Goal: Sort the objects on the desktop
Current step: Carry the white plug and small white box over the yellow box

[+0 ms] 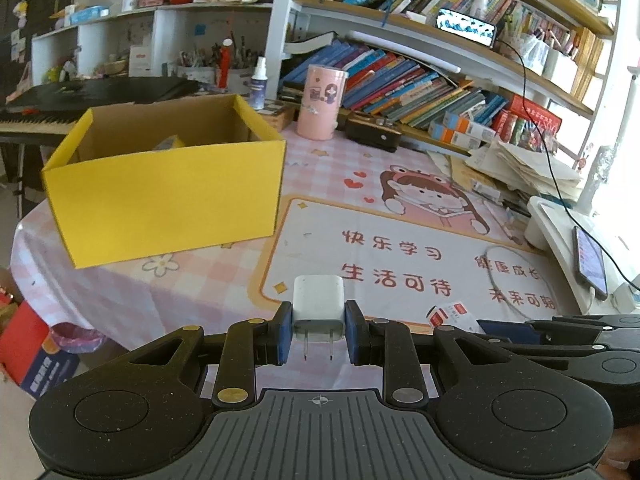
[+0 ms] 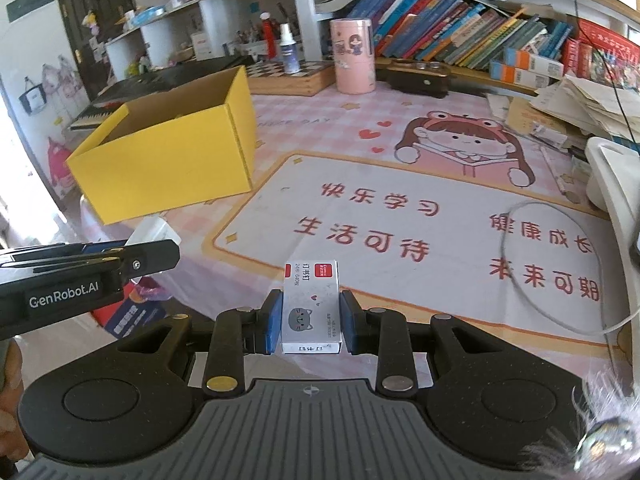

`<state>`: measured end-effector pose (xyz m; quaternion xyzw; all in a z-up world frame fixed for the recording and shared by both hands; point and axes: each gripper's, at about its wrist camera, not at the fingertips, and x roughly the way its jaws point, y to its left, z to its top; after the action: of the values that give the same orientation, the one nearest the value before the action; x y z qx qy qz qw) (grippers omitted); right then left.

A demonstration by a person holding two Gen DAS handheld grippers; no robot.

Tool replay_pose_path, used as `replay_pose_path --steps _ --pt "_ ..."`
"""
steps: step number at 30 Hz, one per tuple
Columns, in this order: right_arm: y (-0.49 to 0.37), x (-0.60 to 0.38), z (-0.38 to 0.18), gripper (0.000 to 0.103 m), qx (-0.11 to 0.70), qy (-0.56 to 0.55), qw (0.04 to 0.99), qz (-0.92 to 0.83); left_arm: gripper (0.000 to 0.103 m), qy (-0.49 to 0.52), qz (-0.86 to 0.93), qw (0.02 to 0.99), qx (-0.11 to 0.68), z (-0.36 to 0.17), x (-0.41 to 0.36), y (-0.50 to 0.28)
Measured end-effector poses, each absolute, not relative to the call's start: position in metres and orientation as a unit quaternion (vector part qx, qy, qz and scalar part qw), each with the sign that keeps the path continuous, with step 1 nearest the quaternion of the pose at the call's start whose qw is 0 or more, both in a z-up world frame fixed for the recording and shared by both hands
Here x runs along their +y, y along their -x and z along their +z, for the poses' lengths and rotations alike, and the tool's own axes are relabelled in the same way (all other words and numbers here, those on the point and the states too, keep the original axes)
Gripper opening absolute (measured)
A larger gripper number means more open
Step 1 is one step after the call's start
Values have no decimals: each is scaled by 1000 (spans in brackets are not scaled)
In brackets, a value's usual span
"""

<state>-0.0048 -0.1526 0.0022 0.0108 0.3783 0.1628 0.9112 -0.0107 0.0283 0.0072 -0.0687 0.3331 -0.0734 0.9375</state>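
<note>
We hold a white charger (image 1: 319,308) in our left jaws | staple box (image 2: 311,308) in our right jaws | yellow box (image 1: 168,184) ahead-left, both drops pending

The left gripper (image 1: 319,330) pointed forward and downward toward the yellow box (image 1: 168,204), its blue pads (image 1: 285,332) pressed against both sides of a white charger plug (image 1: 319,312) whose prongs faced the camera. The right gripper (image 2: 309,320) sat just beside it, on the side farther from the yellow box, tilted down likewise, its jaws clamped on a small staple box (image 2: 311,308). Part of a hand (image 2: 10,392) showed behind the left gripper.
</note>
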Motion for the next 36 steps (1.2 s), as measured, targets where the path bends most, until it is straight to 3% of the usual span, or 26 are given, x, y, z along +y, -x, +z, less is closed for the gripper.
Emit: replay_pose_path --steps 22,36 --pt "-10 -81 11 28 367 37 891 265 25 106 30 946 306 18 90 31" --pt "-79 -55 58 28 282 30 907 311 25 101 79 963 238 51 115 -16"
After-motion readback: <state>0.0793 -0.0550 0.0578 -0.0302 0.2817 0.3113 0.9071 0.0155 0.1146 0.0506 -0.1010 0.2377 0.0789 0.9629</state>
